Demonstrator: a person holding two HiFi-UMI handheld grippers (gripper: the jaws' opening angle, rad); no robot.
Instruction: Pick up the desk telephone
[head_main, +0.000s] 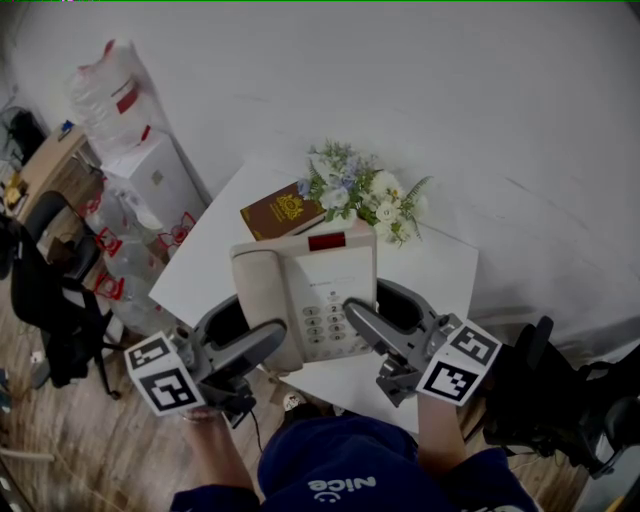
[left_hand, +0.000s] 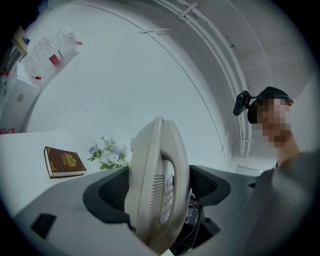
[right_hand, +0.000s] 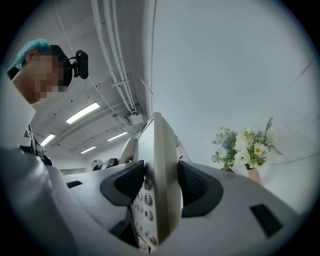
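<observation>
step: grasp made and lift in hand; desk telephone (head_main: 305, 300) clamped along its near edge from both sides, probably just clear of the bench (head_main: 212, 262), though the underside is not seen.
left gripper (head_main: 262, 340): closed on the handset side of the telephone, one jaw above and one below, body edge-on between the pads.
right gripper (head_main: 362, 320): closed on the keypad side, pads pressing the top face and the underside by the number keys.
telephone place: just on the person's side of the flower bunch (head_main: 365, 195), near it, apparently not touching.
next move: calls for raising both grippers together and level, so the handset stays in its cradle and neither grasp twists.
edges: brown book (head_main: 283, 212) lies just left of the flower bunch, between it and the telephone's far corner; near bench edge lies on the side away from the flower bunch, under the grippers.
open room: free upward and back toward the person, away from the flower bunch; wall close behind the flower bunch, so none to spare that way.
</observation>
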